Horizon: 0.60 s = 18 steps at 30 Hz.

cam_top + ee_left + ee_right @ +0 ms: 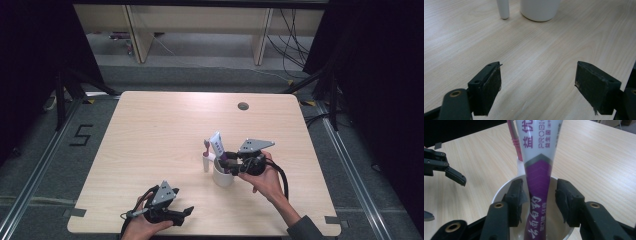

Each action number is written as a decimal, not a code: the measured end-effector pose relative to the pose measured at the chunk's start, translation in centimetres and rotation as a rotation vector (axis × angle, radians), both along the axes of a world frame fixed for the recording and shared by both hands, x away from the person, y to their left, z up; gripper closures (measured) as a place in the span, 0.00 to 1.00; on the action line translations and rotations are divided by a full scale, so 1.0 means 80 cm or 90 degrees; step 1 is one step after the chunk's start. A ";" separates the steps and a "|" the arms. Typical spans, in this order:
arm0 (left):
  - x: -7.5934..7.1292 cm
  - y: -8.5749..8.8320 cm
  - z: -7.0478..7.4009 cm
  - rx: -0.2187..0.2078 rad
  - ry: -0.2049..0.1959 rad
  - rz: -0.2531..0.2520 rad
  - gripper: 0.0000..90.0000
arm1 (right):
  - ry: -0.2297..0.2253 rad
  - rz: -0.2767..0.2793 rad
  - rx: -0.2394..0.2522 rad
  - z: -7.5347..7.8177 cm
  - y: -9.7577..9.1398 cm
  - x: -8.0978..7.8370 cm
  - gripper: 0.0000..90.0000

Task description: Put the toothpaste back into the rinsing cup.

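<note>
With your right gripper (539, 197) parted around the toothpaste tube (539, 162) standing in the white cup (223, 176), lift straight up without nudging it.

From above I see a white cup (223, 176) right of centre on the counter (165, 130), holding a purple-and-white tube (218, 145) that stands upright. My right claw (231, 164) sits at the cup's rim beside the tube. A white-handled toothbrush (205, 159) stands just left of the cup. My left claw (186, 212) rests near the counter's near edge, apart from the cup.
</note>
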<state>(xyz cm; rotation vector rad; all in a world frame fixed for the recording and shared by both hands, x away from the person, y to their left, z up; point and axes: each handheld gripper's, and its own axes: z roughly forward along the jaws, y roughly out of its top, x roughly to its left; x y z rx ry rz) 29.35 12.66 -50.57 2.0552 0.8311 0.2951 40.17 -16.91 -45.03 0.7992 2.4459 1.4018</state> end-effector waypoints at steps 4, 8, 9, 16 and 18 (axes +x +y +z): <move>0.000 0.001 0.001 0.007 -0.001 -0.005 0.23 | 0.006 0.002 0.007 0.002 -0.002 -0.001 0.62; -0.001 0.001 0.001 0.009 -0.001 -0.001 0.23 | 0.004 -0.005 0.010 0.004 -0.004 -0.001 0.61; 0.000 0.001 0.001 0.008 -0.002 -0.002 0.23 | -0.009 -0.006 0.011 0.004 -0.005 0.000 0.61; 0.000 0.001 0.001 0.005 -0.003 -0.001 0.23 | -0.008 -0.008 0.011 0.007 -0.007 -0.002 0.59; 0.000 0.002 0.002 0.011 -0.004 -0.002 0.23 | 0.001 -0.009 0.013 0.008 -0.007 -0.004 0.57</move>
